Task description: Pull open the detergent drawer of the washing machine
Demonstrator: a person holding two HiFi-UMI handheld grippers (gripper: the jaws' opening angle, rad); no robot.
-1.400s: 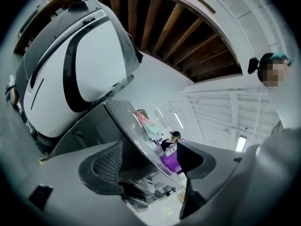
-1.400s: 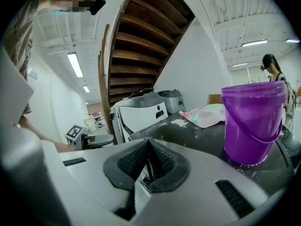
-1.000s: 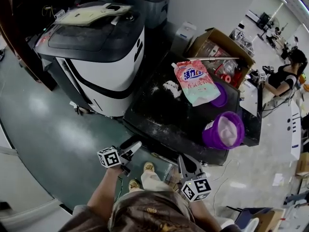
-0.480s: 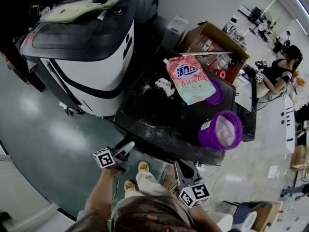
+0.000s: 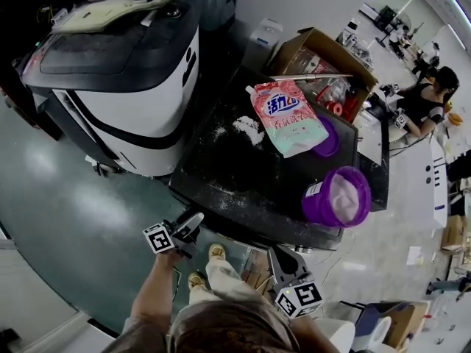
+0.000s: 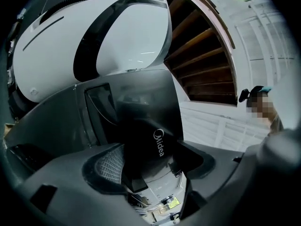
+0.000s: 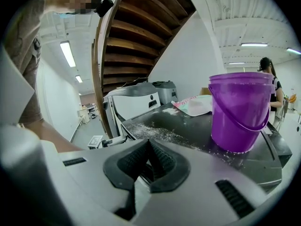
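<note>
- Washing machine [image 5: 243, 175]: dark-topped and set directly before the person. No drawer is seen projecting past its front edge in the head view, so the task is judged not yet begun; the grip and the whole pull remain to be done.
- Cardboard box [image 5: 330, 53]: stood open at the far right corner of the machine's top. Mixed clear and red items are heaped inside.
- Purple bucket [image 5: 322, 206]: stood upright at the near right of the top, handle folded down. A pale filling is seen inside, possibly powder, though this is poorly resolved.
- Detergent pouch [image 5: 287, 116]: laid flat on the top, its lower corner overlapping a shallow purple tub [image 5: 333, 144]. Loose white powder [image 5: 246, 129] is scattered just beside it.
- Detergent drawer [image 6: 146, 135]: taken to be the dark branded panel at the machine's upper front left, framed in the left gripper view.
- Left gripper [image 6: 153, 168]: held at that front corner, jaws spread wide with the branded panel standing between them; nothing is pinched.
- Right gripper [image 7: 149, 161]: held low before the machine's front, well apart from the drawer, pads pressed together on nothing.
</note>
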